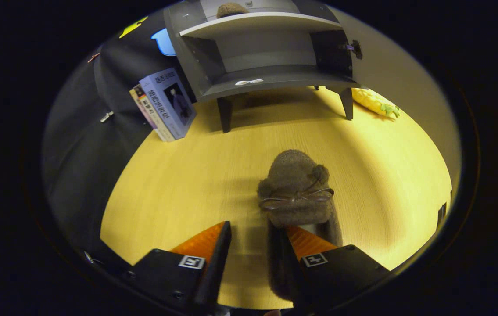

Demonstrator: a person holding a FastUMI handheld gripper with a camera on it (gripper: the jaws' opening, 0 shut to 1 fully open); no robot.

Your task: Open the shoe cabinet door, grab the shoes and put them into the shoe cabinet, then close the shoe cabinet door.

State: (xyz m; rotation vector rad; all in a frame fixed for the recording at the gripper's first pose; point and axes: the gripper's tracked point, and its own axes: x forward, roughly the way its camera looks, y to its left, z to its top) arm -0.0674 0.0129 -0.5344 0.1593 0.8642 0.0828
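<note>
A brown fuzzy slipper point(295, 188) with a thin bow lies on the wooden floor, toe pointing toward the shoe cabinet point(270, 77). My gripper point(257, 228) is open at the slipper's heel end. Its right finger point(306, 241) reaches into the slipper's opening, while the left finger point(207, 241) stays outside, a gap away from the slipper's left wall. The grey cabinet stands beyond on short legs with its door point(334, 50) swung open to the right. A second brown slipper point(231, 8) rests on its upper shelf; the lower shelf holds only a small white tag.
Two books point(167, 103) lean against the black cloth wall left of the cabinet. A yellow pineapple toy point(374, 102) lies on the floor behind the cabinet's right leg. Bare wooden floor point(196, 166) stretches between the slipper and the cabinet.
</note>
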